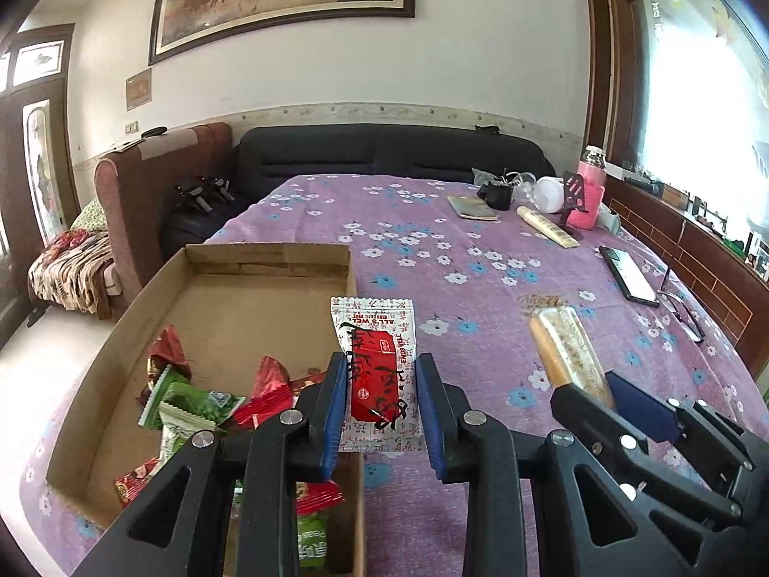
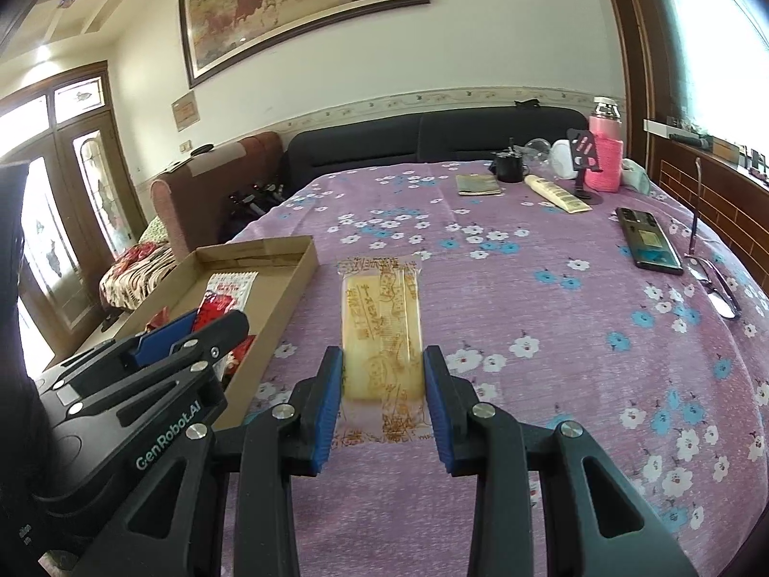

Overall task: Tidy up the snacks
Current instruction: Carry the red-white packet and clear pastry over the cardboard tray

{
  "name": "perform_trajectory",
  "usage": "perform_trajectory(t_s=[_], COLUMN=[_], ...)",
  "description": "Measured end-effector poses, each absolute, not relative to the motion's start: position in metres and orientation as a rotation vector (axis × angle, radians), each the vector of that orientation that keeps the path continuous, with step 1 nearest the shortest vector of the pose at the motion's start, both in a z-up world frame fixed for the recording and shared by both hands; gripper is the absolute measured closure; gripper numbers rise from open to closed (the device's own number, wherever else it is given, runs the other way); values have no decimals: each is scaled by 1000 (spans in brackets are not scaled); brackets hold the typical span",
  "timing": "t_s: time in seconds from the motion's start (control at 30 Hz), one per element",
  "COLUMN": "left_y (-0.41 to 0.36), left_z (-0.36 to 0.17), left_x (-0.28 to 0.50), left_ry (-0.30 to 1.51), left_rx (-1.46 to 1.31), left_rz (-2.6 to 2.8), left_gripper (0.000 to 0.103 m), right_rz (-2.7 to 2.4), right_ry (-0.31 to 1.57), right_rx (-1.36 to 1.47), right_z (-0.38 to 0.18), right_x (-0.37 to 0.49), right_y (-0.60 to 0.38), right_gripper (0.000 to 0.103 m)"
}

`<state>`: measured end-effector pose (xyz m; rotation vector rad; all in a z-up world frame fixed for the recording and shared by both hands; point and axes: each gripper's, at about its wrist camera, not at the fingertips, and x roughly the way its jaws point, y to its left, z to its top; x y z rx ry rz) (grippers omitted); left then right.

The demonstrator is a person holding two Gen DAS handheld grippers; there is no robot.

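My left gripper (image 1: 382, 375) is shut on a red-and-white snack packet (image 1: 379, 365) and holds it over the right wall of a shallow cardboard box (image 1: 269, 255). Several red and green snack packets (image 1: 192, 404) lie in the box's near end. My right gripper (image 2: 383, 375) is shut on a long yellow cake bar in a clear wrapper (image 2: 382, 327), just above the purple flowered tablecloth (image 2: 552, 336). In the right wrist view the box (image 2: 288, 259) is to the left, with the left gripper (image 2: 187, 332) and its packet (image 2: 226, 293) over it.
At the far right of the table lie a phone (image 2: 649, 240), glasses (image 2: 716, 288), a cream tube (image 2: 557, 192), a pink bottle (image 2: 605, 154), a black cup (image 2: 509, 168) and a small booklet (image 2: 478, 185). A dark sofa (image 2: 432, 139) stands behind.
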<state>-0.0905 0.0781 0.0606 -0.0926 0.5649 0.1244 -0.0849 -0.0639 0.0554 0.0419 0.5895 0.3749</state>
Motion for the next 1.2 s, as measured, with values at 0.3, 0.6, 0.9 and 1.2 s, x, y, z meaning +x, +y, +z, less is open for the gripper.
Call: perform_trajectory(t_s=[0.3, 0.6, 0.9, 1.2], left_y=[97, 117, 138, 164], left_z=[60, 57, 53, 46], left_x=[-96, -100, -102, -105], left_ry=[556, 555, 560, 573], left_rx=[-118, -144, -180, -218], left_rz=[158, 194, 229, 273], left_gripper=[73, 73, 73, 73], right_rz=[415, 449, 481, 519], right_ry=[588, 590, 595, 612], right_rx=[6, -28, -71, -112], right_z=[56, 56, 58, 57], right_x=[-92, -96, -99, -99], right_y=[-44, -26, -4, 23], right_gripper=[70, 70, 70, 70])
